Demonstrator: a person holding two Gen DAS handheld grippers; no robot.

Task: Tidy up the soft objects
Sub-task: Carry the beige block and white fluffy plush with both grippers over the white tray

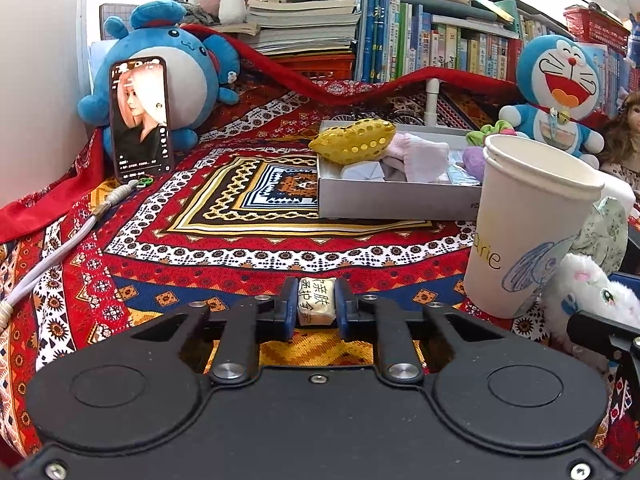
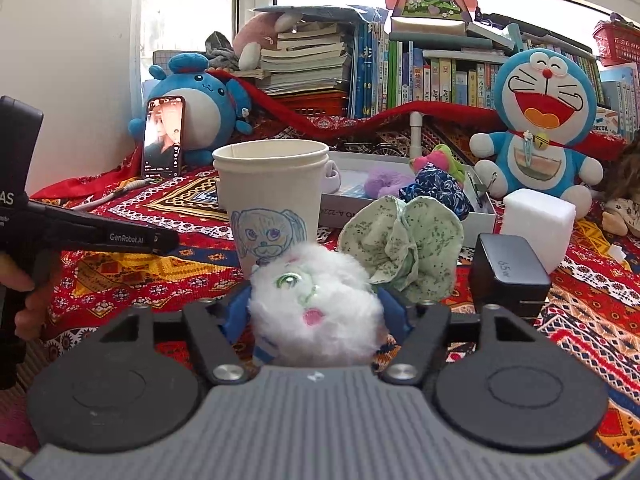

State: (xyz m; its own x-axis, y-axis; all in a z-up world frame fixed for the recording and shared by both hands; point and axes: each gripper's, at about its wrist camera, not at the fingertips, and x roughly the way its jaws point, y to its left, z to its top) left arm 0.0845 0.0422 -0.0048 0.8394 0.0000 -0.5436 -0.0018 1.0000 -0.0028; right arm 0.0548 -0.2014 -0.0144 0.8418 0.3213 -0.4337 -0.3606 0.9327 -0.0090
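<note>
My left gripper (image 1: pixel 317 305) is shut on a small cream packet (image 1: pixel 317 294) with printed characters, held just above the patterned cloth. My right gripper (image 2: pixel 316 300) is shut on a white fluffy toy (image 2: pixel 320 320) with a green eye, its blue pads pressing both sides. That toy (image 1: pixel 592 292) also shows at the right edge of the left wrist view. A grey box (image 1: pixel 400 200) behind holds a gold sequin cushion (image 1: pixel 352 142), pale socks and scrunchies. A green floral scrunchie (image 2: pixel 404 244) lies just beyond the toy.
A paper cup (image 2: pixel 272 192) with a drawing stands close in front of the right gripper. A black charger (image 2: pixel 508 276) and a white foam cube (image 2: pixel 538 224) sit to the right. A phone (image 1: pixel 140 120) leans on a blue plush (image 1: pixel 180 68); a Doraemon plush (image 1: pixel 560 80) and books stand behind.
</note>
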